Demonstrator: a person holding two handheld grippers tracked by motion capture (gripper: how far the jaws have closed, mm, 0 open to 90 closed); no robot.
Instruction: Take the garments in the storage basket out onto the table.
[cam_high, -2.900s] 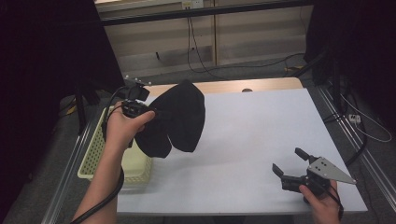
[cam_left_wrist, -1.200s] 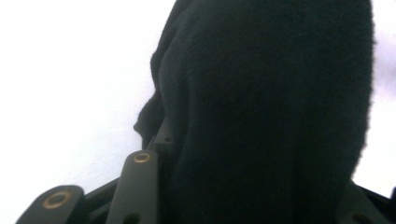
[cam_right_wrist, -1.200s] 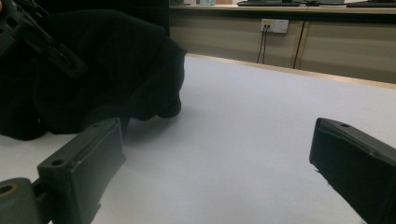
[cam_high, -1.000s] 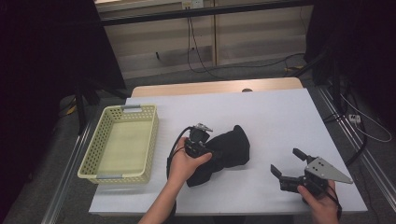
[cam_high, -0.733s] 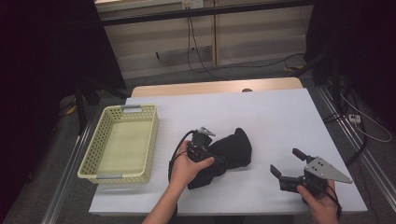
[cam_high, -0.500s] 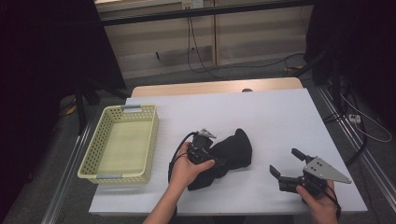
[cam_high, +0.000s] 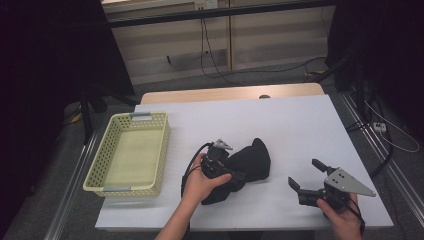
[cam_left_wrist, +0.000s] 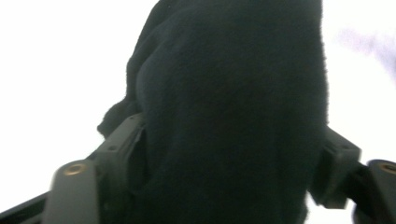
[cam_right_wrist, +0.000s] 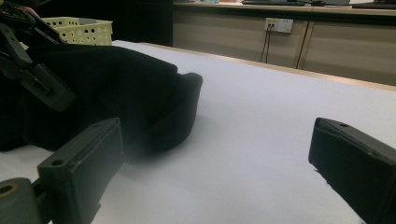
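A crumpled black cloth lies on the white table in front of centre. My left gripper lies low over its near-left end, held by a hand. In the left gripper view the cloth bulges between the two jaws of the left gripper. These jaws have just been opening and stand wide, loose around the fabric. My right gripper rests at the front right, open and with nothing in it, apart from the cloth. The right gripper view looks between the spread jaws of the right gripper at the cloth.
A pale yellow perforated basket stands at the table's left edge; its rim shows as the basket in the right gripper view. Wooden panelling and cables run behind the table. Metal rails flank both sides.
The left hand brought the cloth from above the basket down onto the table's middle. Over the last second it shifted only slightly there. The right gripper has stayed put.
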